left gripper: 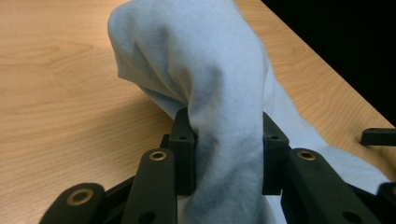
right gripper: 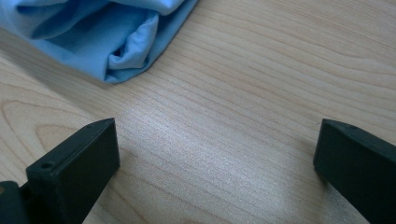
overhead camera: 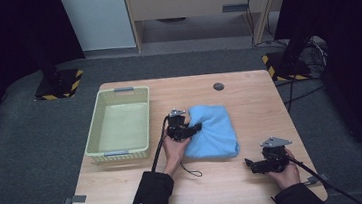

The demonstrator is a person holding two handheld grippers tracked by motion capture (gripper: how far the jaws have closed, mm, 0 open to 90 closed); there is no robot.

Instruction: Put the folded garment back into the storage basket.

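Nearest us, at the lower right of the high view, our right gripper (overhead camera: 253, 165) rests on the table (overhead camera: 127, 192) with jaws spread wide and nothing between them. Farther up, at centre frame, our left gripper (overhead camera: 195, 127) pinches a fold of the blue cloth (overhead camera: 214, 129). The basket (overhead camera: 143, 120) lies just left of it, its long axis running up the frame. The left gripper view shows the cloth (left gripper: 210, 74) bunched between the pads; the right gripper view shows the cloth's folded corner (right gripper: 126, 51).

Blue cloth (right gripper: 93, 32) cut off at the right gripper view's top edge, its folds (left gripper: 224, 186) hidden between the left jaws
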